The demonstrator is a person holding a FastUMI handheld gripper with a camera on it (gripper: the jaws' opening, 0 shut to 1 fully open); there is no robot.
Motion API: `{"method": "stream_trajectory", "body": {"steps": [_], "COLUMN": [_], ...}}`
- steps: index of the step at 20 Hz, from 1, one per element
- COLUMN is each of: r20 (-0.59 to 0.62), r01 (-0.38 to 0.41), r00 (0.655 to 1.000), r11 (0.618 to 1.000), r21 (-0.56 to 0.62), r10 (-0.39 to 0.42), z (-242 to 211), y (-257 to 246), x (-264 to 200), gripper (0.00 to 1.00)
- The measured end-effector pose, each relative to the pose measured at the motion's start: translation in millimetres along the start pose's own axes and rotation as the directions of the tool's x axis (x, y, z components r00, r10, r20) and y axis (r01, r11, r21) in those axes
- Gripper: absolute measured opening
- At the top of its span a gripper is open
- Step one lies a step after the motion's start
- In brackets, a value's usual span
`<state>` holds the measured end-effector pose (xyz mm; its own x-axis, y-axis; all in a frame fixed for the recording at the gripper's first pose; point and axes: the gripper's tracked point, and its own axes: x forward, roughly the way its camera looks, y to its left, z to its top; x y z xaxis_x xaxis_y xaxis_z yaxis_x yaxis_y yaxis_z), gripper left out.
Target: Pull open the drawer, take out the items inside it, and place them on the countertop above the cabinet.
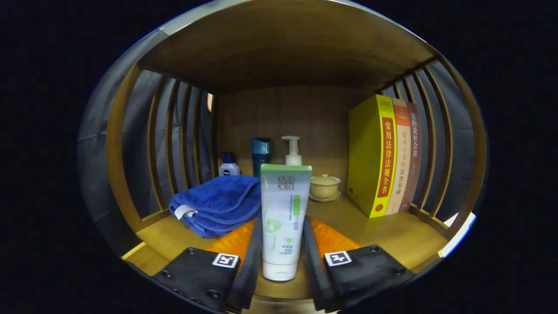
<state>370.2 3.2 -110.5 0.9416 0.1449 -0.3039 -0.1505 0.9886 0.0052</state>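
The tongs [282, 250] clamp, it seems, one upright white-green tube [283, 218] above the desk [392, 235]. Beyond it: one blue towel [218, 203], three books [386, 157], three bottles [261, 155], one lidded cup [324, 185].

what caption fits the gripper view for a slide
Fingers flank an upright tube on the countertop.

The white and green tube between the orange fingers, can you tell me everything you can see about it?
The tube is a soft-looking plastic squeeze tube, green along its flat crimped top and white below, with green plant art and print on the front. It stands upright on its cap on the wooden countertop. The gripper holds it between both fingers, one pad on each side. A folded blue towel lies beside it; a pump bottle stands behind it.
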Motion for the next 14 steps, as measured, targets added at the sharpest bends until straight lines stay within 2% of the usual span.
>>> {"method": "stream_trajectory", "body": {"steps": [1,8,11,14], "r20": [0.028,0.086,0.109,0.169], "r01": [0.000,-0.018,-0.012,-0.008], "r00": [1.000,0.996,0.994,0.985], "r11": [1.000,0.997,0.997,0.996], "r21": [-0.005,-0.079,-0.077,-0.094], "r10": [0.000,0.024,0.020,0.024], "z": [6.8,29.0,36.9,56.6], "y": [1.2,13.8,14.3,16.2], "x": [0.1,-5.2,-7.7,-15.4], "gripper": [0.63,0.70,0.92,0.96]}}
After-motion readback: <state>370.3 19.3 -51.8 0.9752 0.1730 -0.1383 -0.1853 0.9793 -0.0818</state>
